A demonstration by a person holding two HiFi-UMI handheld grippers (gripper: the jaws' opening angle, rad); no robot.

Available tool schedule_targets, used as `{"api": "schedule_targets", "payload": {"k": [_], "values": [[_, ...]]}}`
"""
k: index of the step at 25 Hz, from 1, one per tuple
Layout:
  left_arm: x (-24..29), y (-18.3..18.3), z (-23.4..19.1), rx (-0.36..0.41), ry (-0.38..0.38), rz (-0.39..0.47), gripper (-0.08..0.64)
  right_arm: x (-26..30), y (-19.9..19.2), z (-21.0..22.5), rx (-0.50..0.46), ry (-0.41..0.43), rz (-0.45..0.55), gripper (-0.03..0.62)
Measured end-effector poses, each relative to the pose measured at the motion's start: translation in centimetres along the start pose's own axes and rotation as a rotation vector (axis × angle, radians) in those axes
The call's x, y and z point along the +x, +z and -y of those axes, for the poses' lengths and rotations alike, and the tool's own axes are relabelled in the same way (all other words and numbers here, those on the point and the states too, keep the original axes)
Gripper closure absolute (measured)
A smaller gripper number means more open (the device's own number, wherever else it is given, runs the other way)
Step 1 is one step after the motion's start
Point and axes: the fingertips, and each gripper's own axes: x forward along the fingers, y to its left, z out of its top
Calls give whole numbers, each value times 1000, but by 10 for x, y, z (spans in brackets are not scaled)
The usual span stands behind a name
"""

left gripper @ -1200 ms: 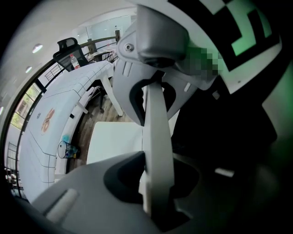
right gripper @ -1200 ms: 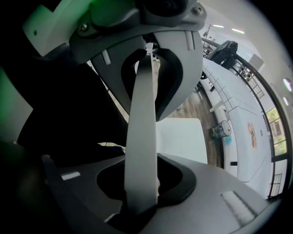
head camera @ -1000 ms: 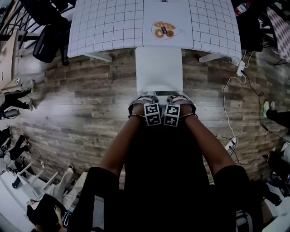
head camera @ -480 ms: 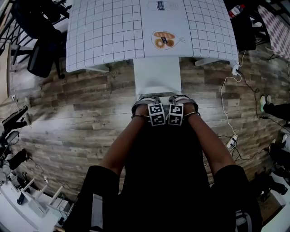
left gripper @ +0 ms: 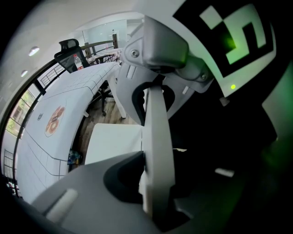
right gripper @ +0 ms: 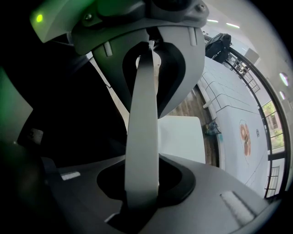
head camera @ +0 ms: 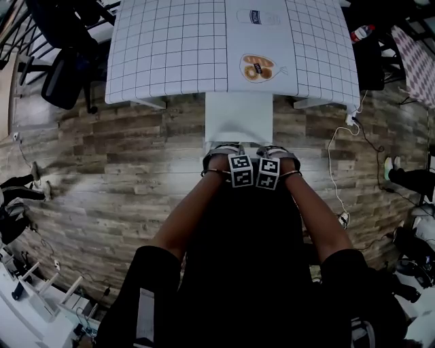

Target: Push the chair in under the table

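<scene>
Blue label (head camera: 257, 17) on table (head camera: 170, 47) — unreadable

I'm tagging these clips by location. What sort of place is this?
Probably an office or lab workroom. Black office chairs stand beside a grid-marked white table, and loose cables trail across the wood-plank floor, more like a work space than a home.

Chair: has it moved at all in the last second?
Yes. The chair has slid farther under the table: less of its seat shows in front of the table edge than a second ago.
</scene>
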Motion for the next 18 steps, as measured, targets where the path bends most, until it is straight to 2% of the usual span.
{"api": "schedule_targets", "payload": {"k": [18], "values": [[-2, -2, -32, -4, -14, -3, 469, 1, 3, 33, -20, -30, 15, 506]]}}
